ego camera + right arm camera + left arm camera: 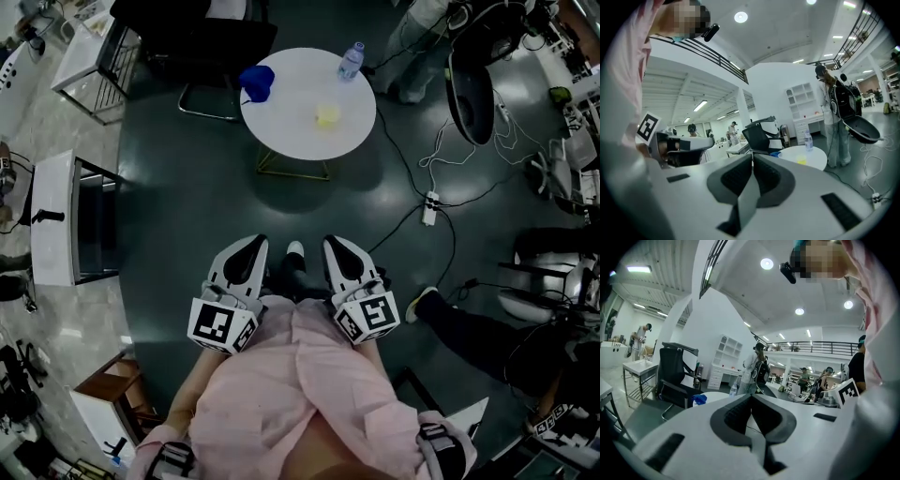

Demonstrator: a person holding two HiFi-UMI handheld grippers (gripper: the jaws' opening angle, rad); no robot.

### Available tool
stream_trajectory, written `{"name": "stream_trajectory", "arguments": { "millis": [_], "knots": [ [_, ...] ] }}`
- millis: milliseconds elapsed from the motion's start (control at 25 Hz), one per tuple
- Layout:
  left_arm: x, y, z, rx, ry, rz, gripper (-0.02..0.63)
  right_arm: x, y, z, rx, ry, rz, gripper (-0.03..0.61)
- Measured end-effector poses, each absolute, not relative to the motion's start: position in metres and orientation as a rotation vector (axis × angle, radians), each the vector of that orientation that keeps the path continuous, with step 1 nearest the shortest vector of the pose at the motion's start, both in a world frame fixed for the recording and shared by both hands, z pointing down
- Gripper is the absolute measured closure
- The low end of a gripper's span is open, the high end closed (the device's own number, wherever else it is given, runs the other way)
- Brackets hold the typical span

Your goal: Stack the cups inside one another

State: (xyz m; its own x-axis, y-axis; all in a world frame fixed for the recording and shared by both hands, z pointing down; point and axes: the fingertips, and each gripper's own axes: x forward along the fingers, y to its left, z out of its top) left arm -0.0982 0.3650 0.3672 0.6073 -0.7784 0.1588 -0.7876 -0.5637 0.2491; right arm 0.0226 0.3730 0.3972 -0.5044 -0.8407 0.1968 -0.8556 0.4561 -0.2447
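Blue cup, translucent yellow cup, perhaps plastic

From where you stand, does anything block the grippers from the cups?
Nothing visible: bare floor lies between the left gripper, right gripper and the table, and nothing stands between the blue cup and yellow cup.

Smooth matt-white tabletop, clear plastic bottle — translucent yellow plastic cup, pink cloth shirt.
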Motion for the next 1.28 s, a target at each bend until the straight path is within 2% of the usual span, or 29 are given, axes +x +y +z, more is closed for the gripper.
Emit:
{"name": "stream_trajectory", "arguments": {
  "millis": [400, 1280],
  "knots": [
    [-0.072, 0.313, 0.368, 2.458, -1.426, -0.031, 0.595, 0.051, 0.306, 0.400, 1.386, -2.696, 0.468, 0.545],
    [-0.030, 0.281, 0.364, 2.515, -1.370, -0.037, 0.595, 0.097, 0.282, 0.406, 1.471, -2.671, 0.496, 0.545]
  ]
}}
